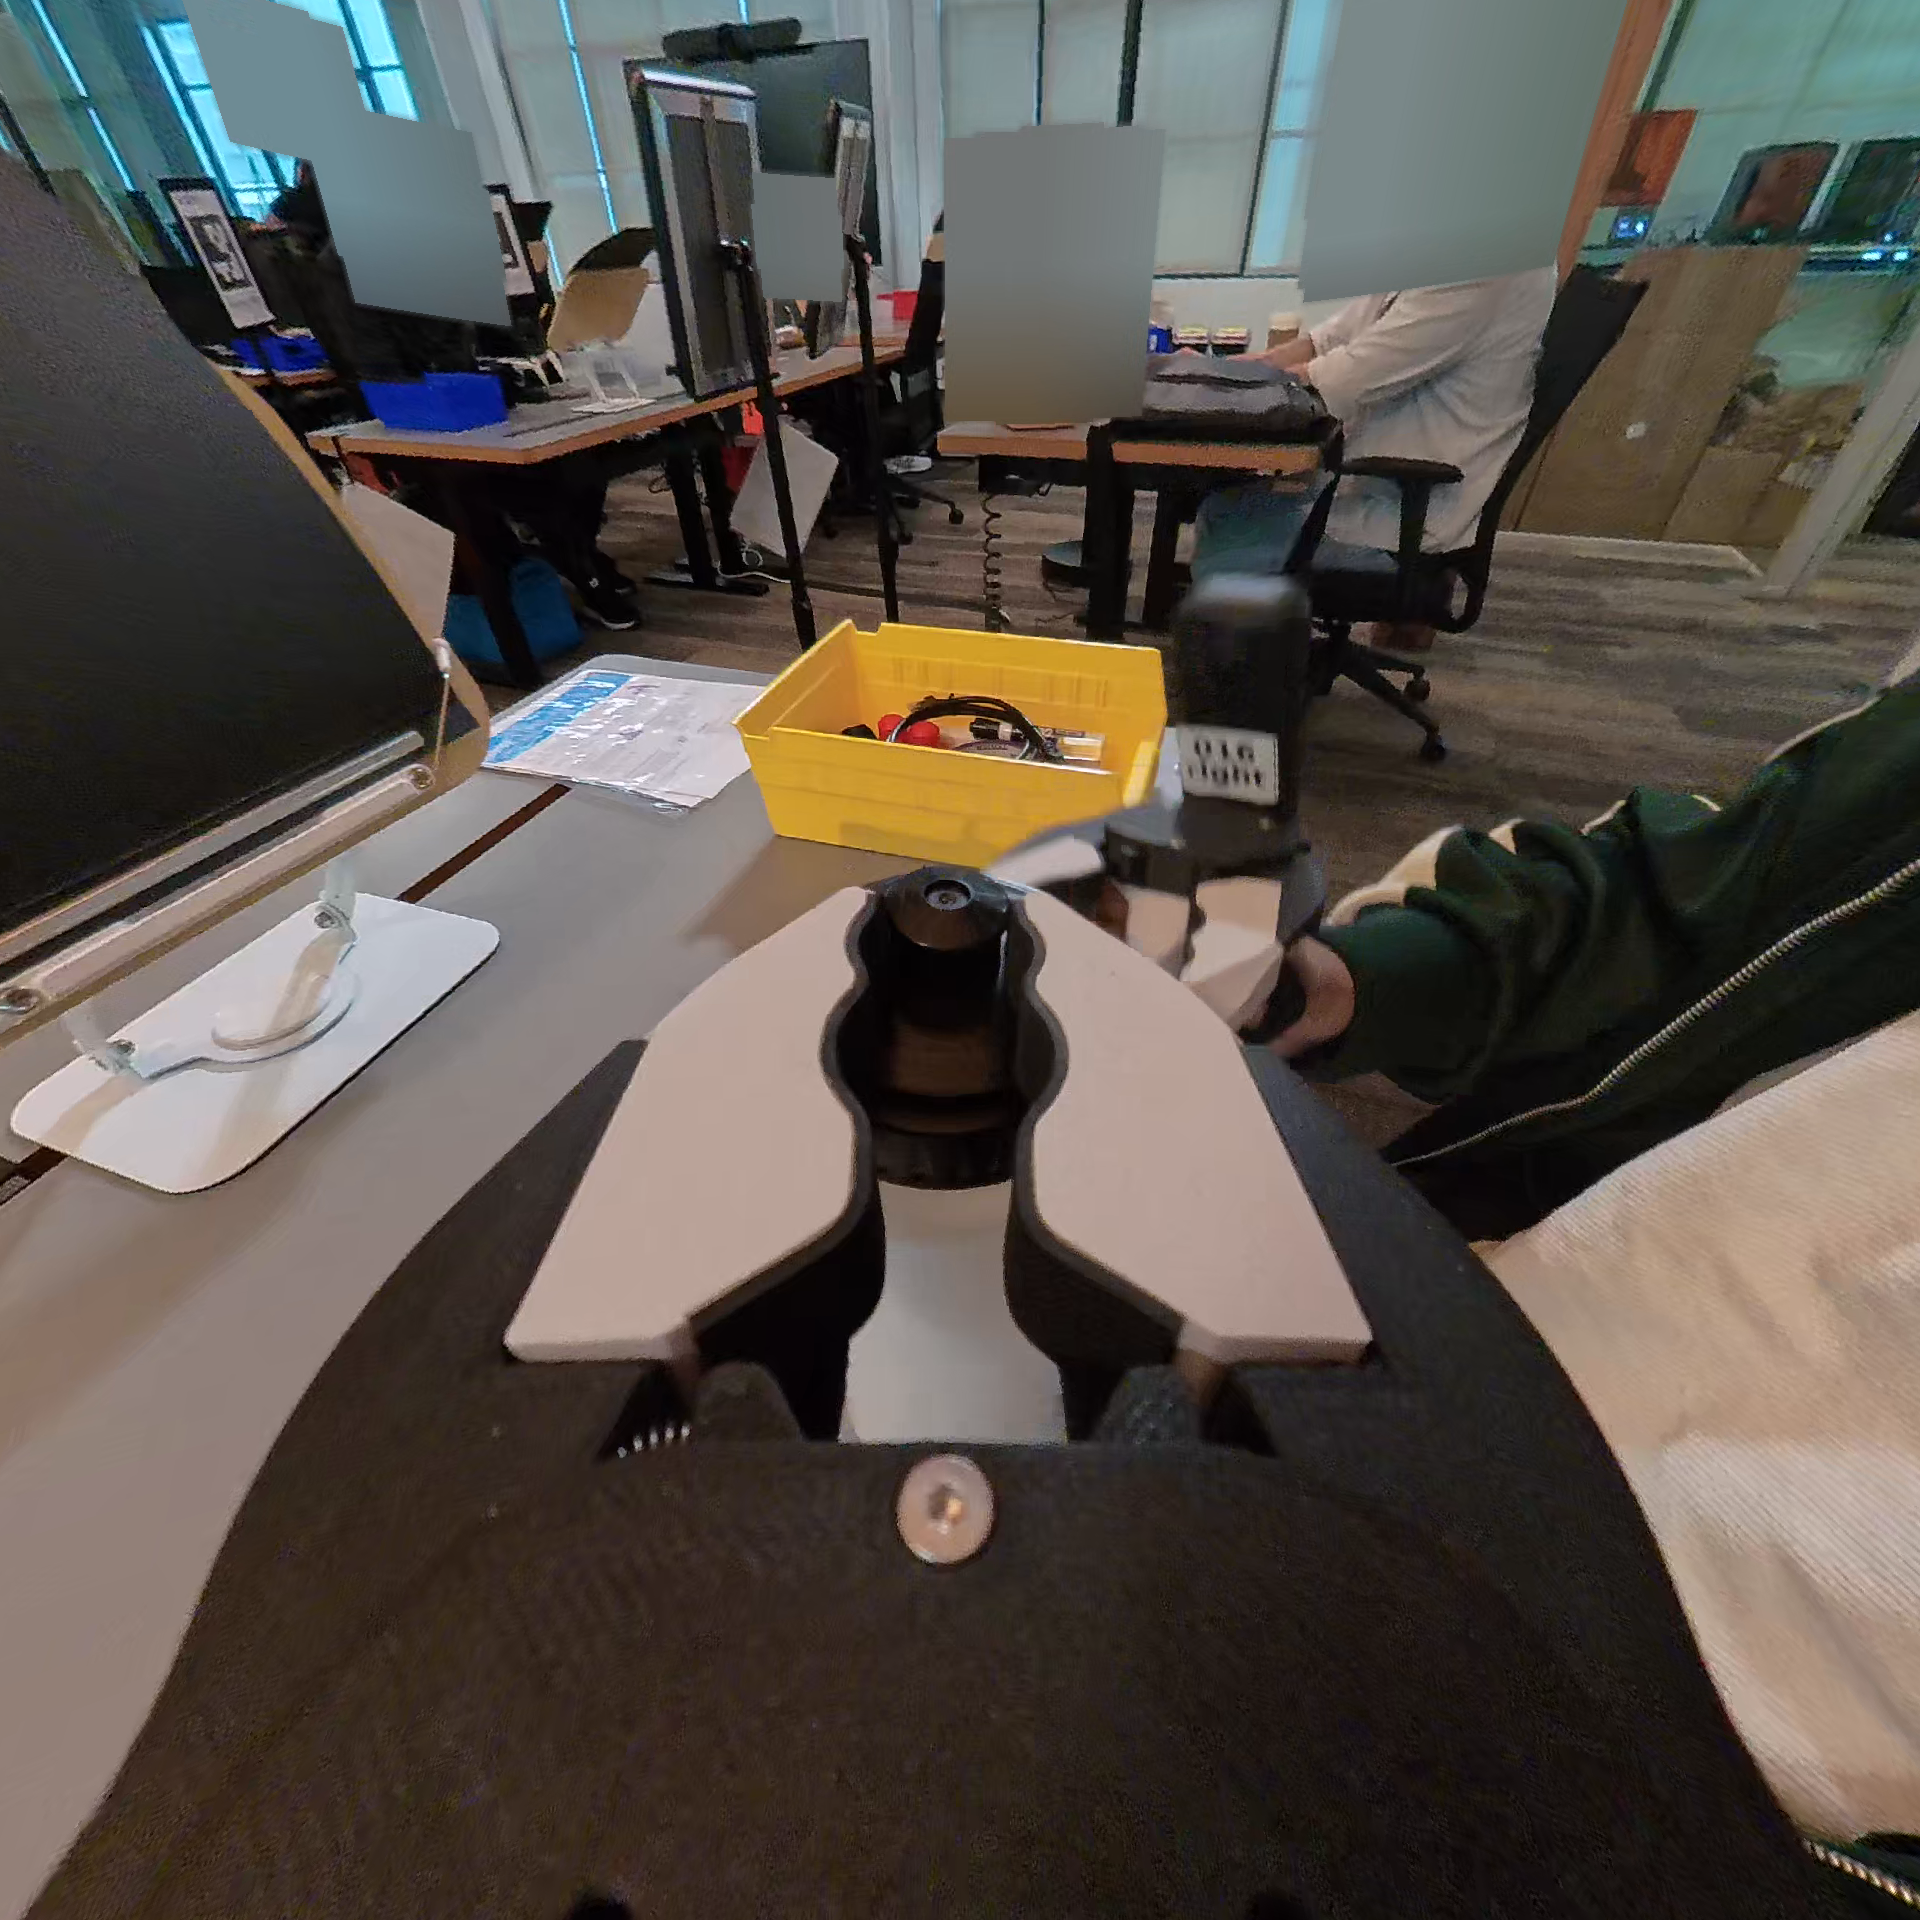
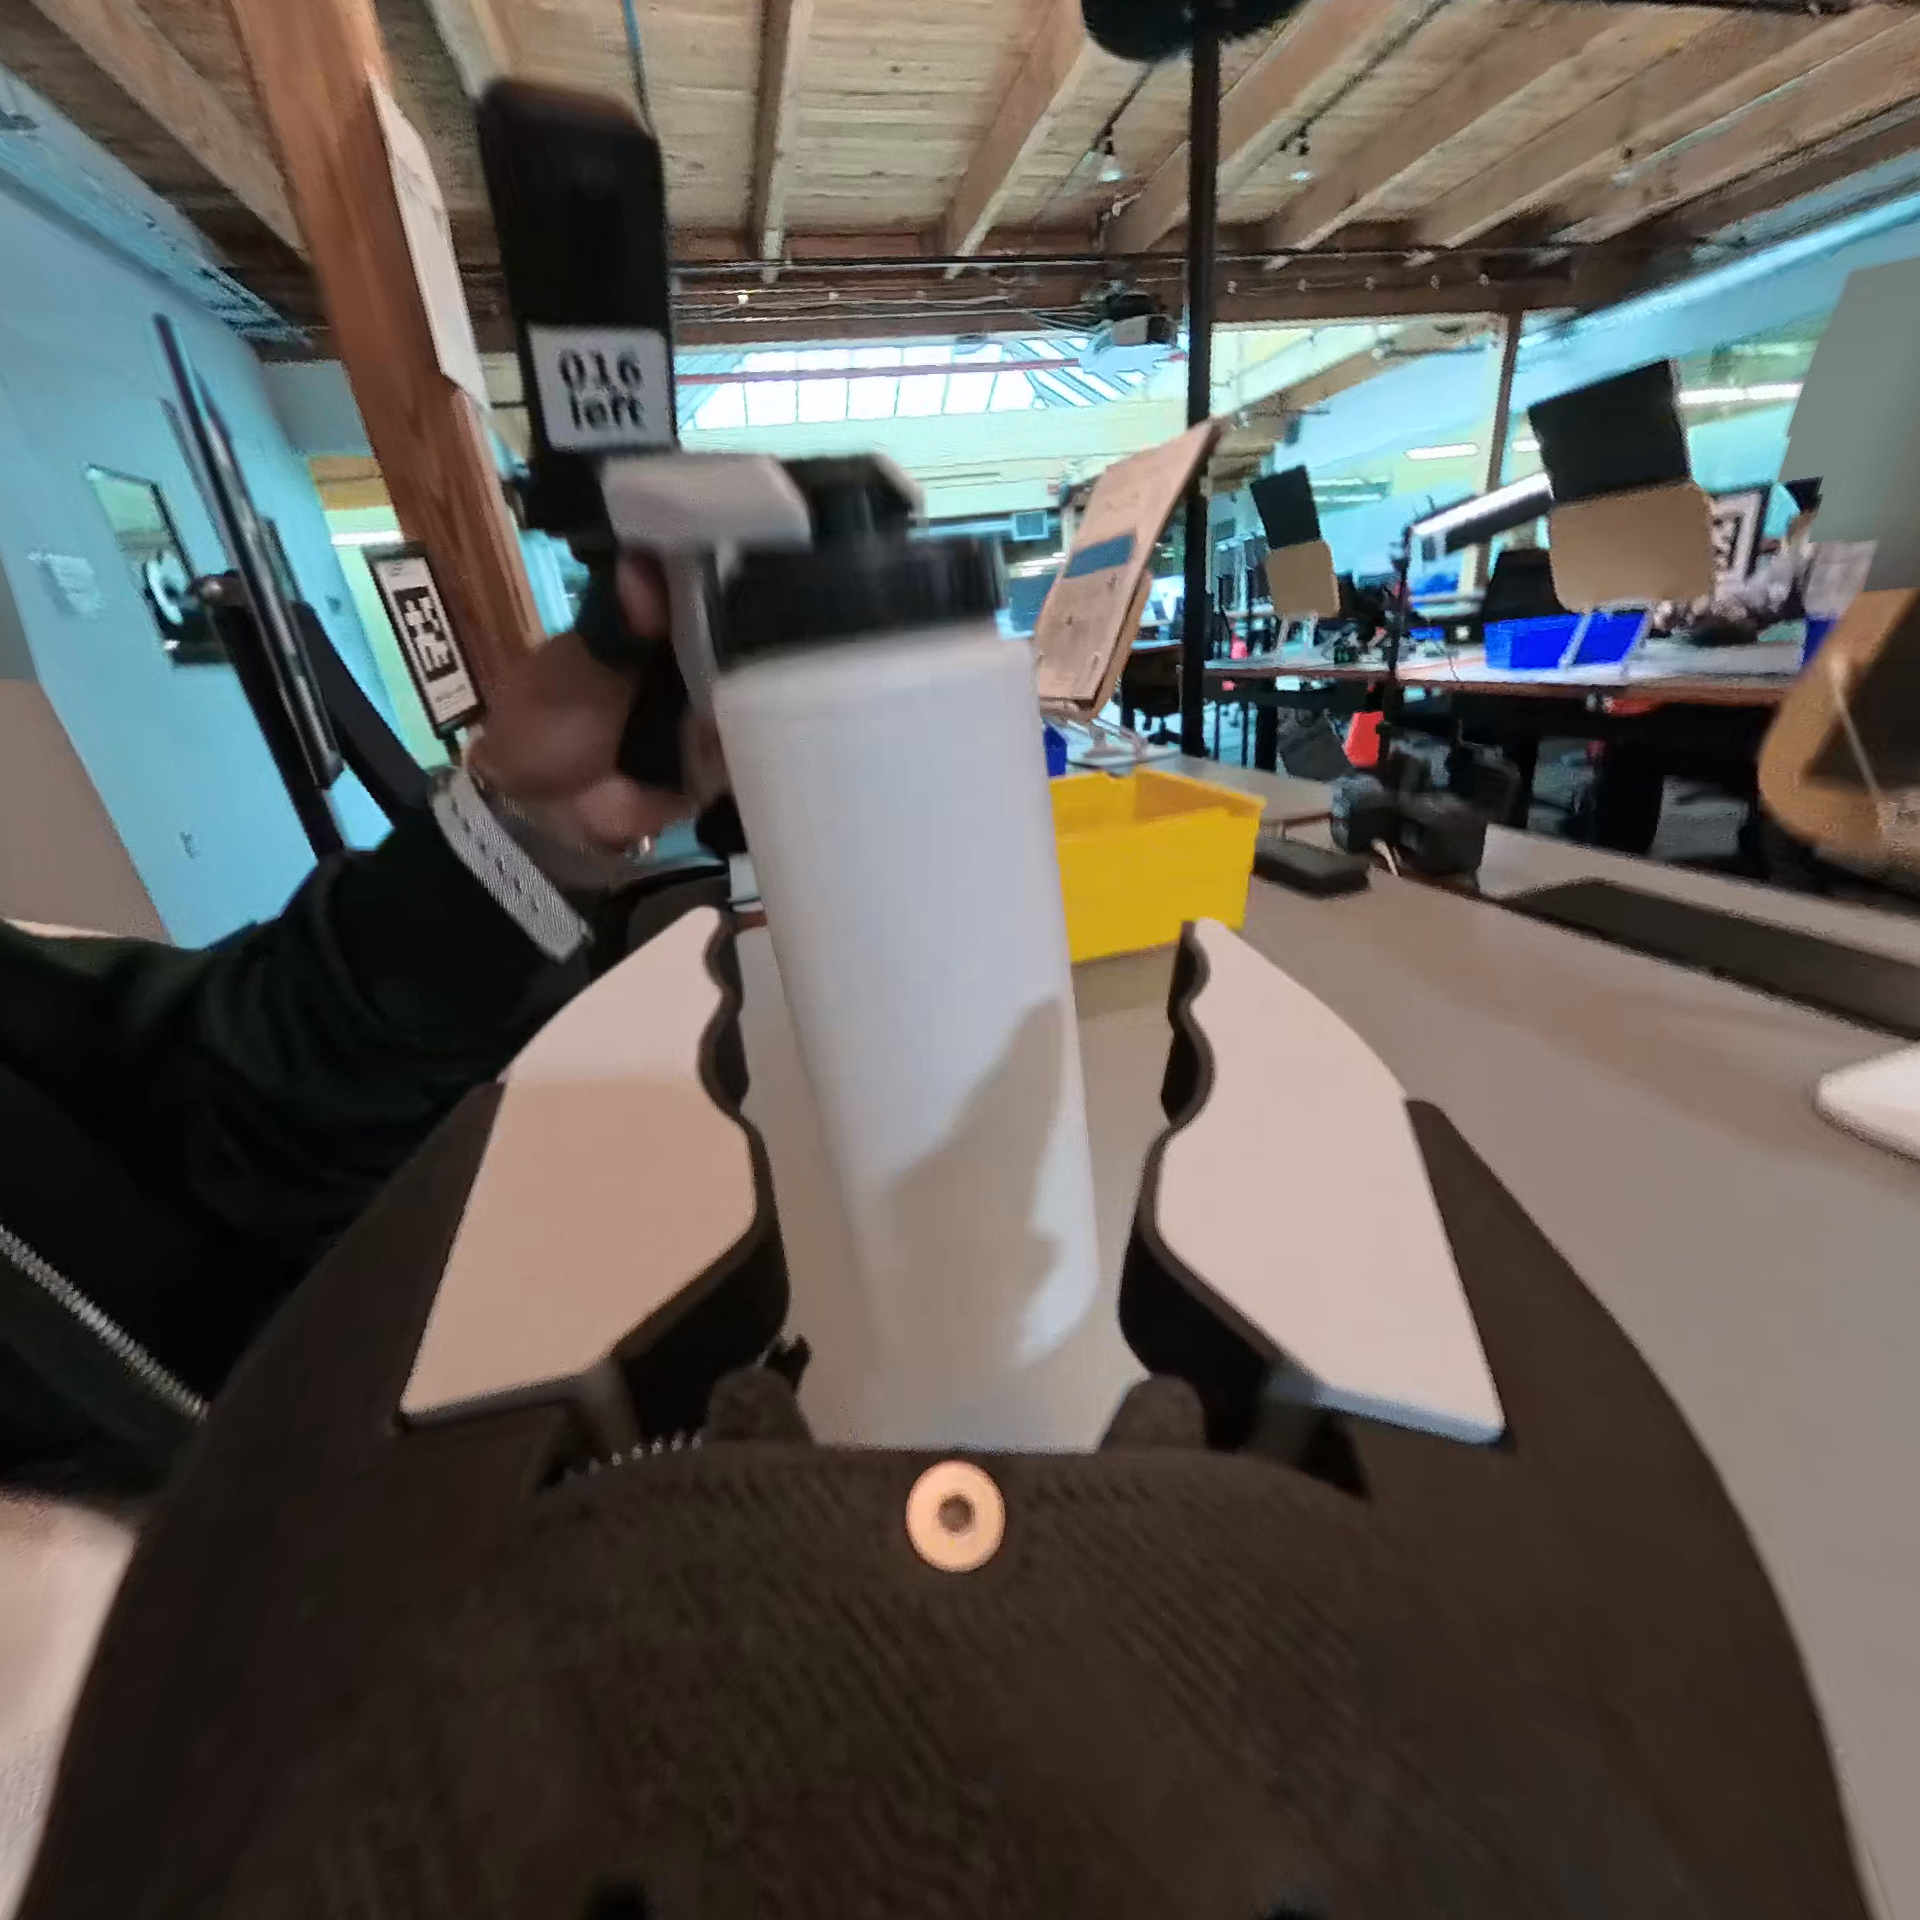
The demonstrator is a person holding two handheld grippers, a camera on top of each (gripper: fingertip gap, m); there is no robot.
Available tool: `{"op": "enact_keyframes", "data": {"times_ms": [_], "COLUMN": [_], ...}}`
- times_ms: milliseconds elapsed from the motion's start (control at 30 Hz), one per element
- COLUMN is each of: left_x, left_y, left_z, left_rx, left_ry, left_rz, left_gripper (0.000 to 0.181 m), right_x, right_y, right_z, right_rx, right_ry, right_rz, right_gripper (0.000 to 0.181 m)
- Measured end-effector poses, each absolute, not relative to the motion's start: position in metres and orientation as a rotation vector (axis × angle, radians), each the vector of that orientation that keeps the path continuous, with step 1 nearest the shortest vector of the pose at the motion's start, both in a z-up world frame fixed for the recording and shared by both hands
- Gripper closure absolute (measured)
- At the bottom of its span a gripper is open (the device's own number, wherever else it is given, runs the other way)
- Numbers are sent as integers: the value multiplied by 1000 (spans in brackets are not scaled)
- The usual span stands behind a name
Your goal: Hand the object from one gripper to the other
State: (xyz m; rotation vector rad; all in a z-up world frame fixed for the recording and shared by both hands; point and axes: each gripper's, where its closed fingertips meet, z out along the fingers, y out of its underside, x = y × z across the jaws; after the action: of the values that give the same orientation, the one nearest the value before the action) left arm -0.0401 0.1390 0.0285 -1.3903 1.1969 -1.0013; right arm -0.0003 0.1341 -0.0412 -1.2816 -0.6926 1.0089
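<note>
Open-plan workshop, timber ceiling overhead, and a grey desk (image 2: 1455, 1091) running away under both tools. Start closest in: the right gripper (image 2: 951, 1029) has its fingers spread wide, and the white bottle (image 2: 914, 987) stands right between them, closer to the left finger than the right one. It looks as if neither pad is touching it, though motion blur makes the left side hard to call. The bottle's long axis runs roughly upright, leaning a little toward the left finger at the top, base down near the throat of the gripper, black cap (image 2: 862, 592) up and away.

Now up at that cap: the left gripper (image 2: 769, 520) comes in from the upper left and has the neck. From its own camera, the left gripper (image 1: 940, 935) is pinched in on the black cap (image 1: 940, 909), with the white body dropping away beneath the fingers. So the bottle hangs from its top end, off the desk.

The right tool is by far the nearer to the body, already straddling it. My read: the handover is midway, and all it needs is the right fingers squeezing in across the body, square to that upright axis, before the left lets go.

Farther off, a yellow bin (image 2: 1153, 862) sits on the desk beyond the right fingertips, well apart.
</note>
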Motion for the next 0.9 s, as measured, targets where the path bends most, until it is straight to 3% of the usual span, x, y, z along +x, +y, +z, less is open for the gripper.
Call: {"op": "enact_keyframes", "data": {"times_ms": [133, 200, 533, 900], "left_x": [-52, -57, -72, -74], "left_y": [146, 147, 145, 132], "left_z": [35, 39, 51, 60], "left_rx": [-1399, -1392, -1393, -1359], "left_ry": [1158, 1143, 1124, 1129], "left_rz": [-989, -984, -944, -1036], "left_gripper": [158, 158, 158, 158], "right_x": [11, 15, -2, -11], "right_y": [120, 110, 105, 111], "right_z": [-105, -89, -101, -111], "right_rx": [-1470, -1407, -1444, -1486], "right_ry": [-513, -421, -410, -479], "right_rz": [1193, 1408, 1591, 1492], "right_gripper": [102, 104, 103, 101]}}
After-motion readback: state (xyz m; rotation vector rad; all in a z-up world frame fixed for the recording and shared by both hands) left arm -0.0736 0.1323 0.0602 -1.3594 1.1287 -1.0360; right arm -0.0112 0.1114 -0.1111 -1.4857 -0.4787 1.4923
